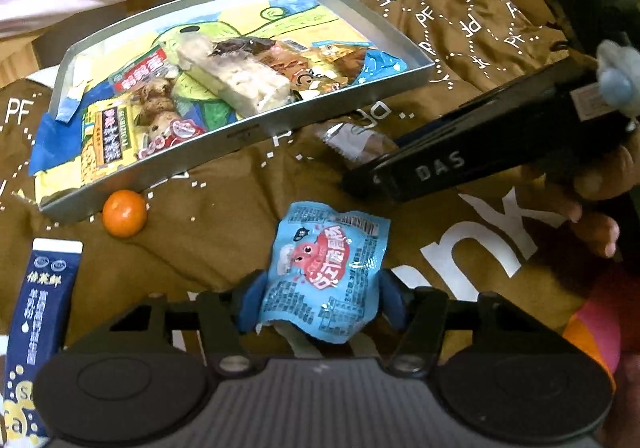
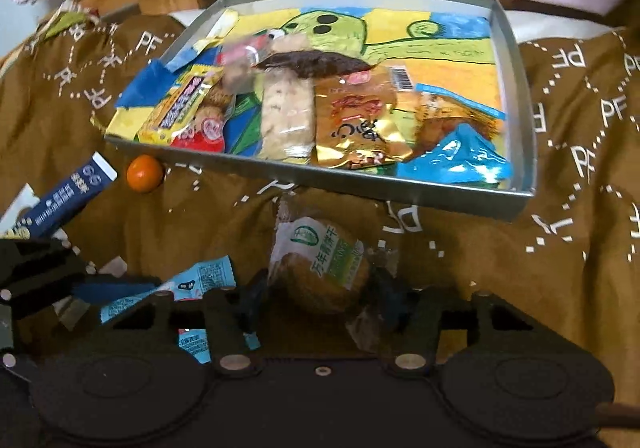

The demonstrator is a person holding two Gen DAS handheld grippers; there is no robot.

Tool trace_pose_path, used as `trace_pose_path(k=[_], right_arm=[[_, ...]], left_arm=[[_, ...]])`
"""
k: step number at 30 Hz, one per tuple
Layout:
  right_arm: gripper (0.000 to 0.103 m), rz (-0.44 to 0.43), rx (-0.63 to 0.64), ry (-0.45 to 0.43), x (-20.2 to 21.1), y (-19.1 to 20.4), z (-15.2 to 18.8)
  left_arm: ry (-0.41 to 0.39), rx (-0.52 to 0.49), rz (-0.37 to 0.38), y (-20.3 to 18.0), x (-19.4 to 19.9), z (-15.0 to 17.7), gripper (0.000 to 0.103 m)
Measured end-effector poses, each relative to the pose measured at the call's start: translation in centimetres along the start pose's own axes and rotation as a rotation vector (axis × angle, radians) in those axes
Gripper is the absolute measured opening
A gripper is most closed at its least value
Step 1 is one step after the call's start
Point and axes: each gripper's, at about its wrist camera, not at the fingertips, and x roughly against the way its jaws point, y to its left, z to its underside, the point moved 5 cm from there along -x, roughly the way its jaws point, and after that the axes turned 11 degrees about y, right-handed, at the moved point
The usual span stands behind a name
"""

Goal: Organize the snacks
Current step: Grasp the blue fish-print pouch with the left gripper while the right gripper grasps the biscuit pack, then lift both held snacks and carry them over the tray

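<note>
On the brown printed cloth [image 1: 224,232], just in front of a shallow grey tray [image 1: 248,136], both grippers close on wrapped snacks. The left gripper [image 1: 320,304] has its blue pads clamped on the two sides of a light-blue packet [image 1: 326,272], whose long axis runs away from the camera towards the tray, its torn-looking lower edge nearest the gripper body. The right gripper [image 2: 316,300] grips a clear-wrapped round biscuit with a green label [image 2: 320,264]; the wrapper's long axis likewise points up towards the tray's near wall, tilted slightly left. Inside the tray lie several packets, a pale bar [image 2: 286,116] lying lengthwise front to back. A small orange fruit [image 1: 124,213] touches the tray's near corner, a dark-blue stick pack [image 1: 44,308] beside it.
</note>
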Motion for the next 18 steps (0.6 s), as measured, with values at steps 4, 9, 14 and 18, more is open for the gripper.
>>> trace_pose_path(k=[4,9,14,18], right_arm=[[0.050,-0.014,0.009,-0.003,0.9,0.3,0.5],[0.049,0.004,0.053,-0.028,1.3,0.5,0.7],[0.049,-0.001,0.079,-0.083,3.0,0.7,0.9],[0.049,0.008,0.101,-0.152,4.6,1.0,0.8]], left_arm=[[0.025,0.041,0.000,-0.1,0.7,0.3,0.062],[0.046,0.140,0.022,0.6,2.2,0.5,0.061],[0.014,0.241,0.033,2.2,4.1,0.5,0.061],[-0.059,0.229,-0.003,2.9,5.8,-0.2,0.061]])
